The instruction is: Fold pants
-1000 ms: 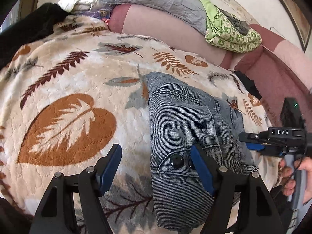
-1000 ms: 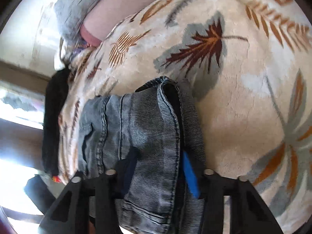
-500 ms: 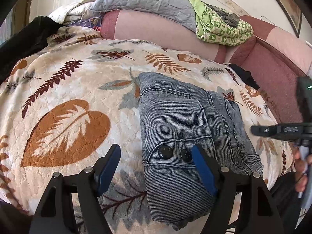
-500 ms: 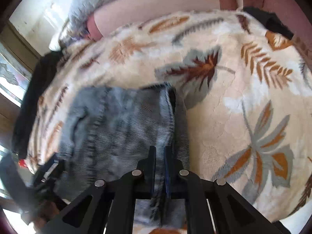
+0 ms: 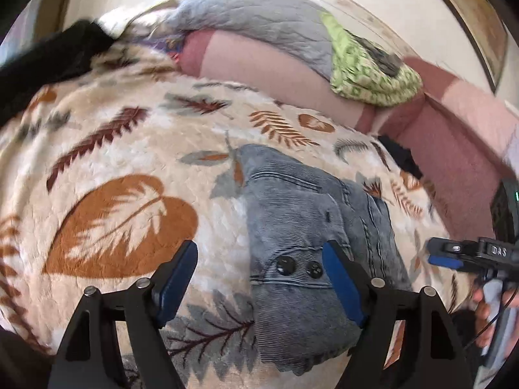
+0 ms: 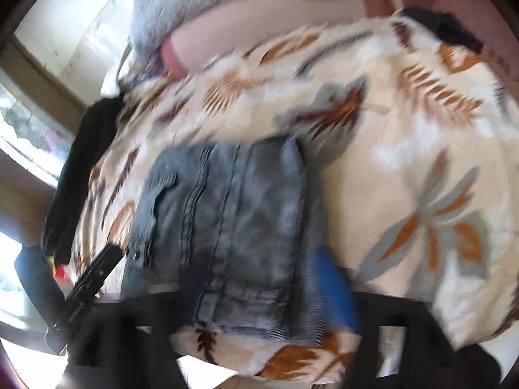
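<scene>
The folded grey-blue denim pants [image 5: 311,227] lie on the leaf-print blanket [image 5: 123,175], their two dark buttons facing up. My left gripper [image 5: 259,259] hovers over the near end of the pants with its jaws opening. The right finger [image 5: 340,278] sits above the waistband and the pads press on nothing. In the blurred right wrist view the pants [image 6: 233,214] lie flat under my right gripper [image 6: 246,295]. Its jaws are opening wide, with denim below them but not pinched. The right gripper [image 5: 444,256] also shows beside the pants, held by a hand.
A pink padded back [image 5: 266,71] runs behind the blanket, with a grey quilt [image 5: 253,16] and a green patterned cloth [image 5: 366,74] on top. Dark fabric [image 5: 48,61] lies at the far left. A small black item [image 5: 402,159] sits at the right edge.
The right gripper held the folded edge, then shut completely, and now stands wide open and a little higher. The left gripper has stayed almost in place.
</scene>
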